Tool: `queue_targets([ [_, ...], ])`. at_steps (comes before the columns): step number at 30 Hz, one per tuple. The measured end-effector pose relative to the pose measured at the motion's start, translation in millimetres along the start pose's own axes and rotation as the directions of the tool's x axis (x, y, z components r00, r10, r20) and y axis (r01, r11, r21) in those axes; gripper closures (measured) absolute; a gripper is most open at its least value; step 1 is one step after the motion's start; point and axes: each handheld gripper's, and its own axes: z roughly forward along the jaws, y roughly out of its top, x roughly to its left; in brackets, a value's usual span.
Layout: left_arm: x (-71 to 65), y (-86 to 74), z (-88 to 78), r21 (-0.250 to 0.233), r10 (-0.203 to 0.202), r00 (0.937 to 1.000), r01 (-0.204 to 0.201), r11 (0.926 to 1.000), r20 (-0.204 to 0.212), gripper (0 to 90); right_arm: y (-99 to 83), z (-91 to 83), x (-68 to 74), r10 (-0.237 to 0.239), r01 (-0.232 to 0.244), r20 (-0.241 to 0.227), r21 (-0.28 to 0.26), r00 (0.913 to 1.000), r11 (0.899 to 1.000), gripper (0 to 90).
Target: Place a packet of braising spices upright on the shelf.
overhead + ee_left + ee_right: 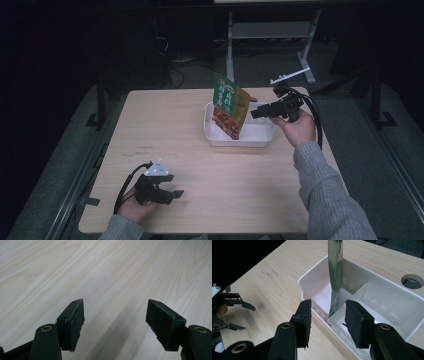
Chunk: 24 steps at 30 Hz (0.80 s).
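Observation:
A green and orange food packet [230,106] stands tilted in the left compartment of a white divided bin [239,144] at the table's middle back. In the right gripper view the packet [335,275] shows edge-on, its lower end down beside the bin's divider [352,296]. My right gripper [256,113] is just right of the packet; its jaws [328,308] stand open over the bin's near rim [317,312], and the packet is beyond their tips, not between them. My left gripper [175,194] hovers open over bare wood [115,312] near the front left.
A round cable hole [411,281] sits in the tabletop behind the bin. The bin's right compartment [384,305] holds nothing. The left gripper [243,317] shows far off in the right gripper view. A metal frame [270,35] stands on the floor beyond the table.

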Motion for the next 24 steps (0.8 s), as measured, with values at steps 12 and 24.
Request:
queue_targets([
  [12, 0.2, -0.4, -0.6, 0.002, -0.006, 1.0, 0.006, 1.0, -0.002, 29.9, -27.5, -15.0, -0.1, 0.004, -0.004, -0.023, -0.006, 0.9997, 1.0, 51.8],
  [24, 0.5, -0.7, -0.7, 0.004, -0.007, 1.0, 0.007, 1.0, -0.004, 29.5, -57.3, -26.6, 0.9, 0.01, -0.01, -0.03, -0.014, 0.9995, 1.0, 48.6],
])
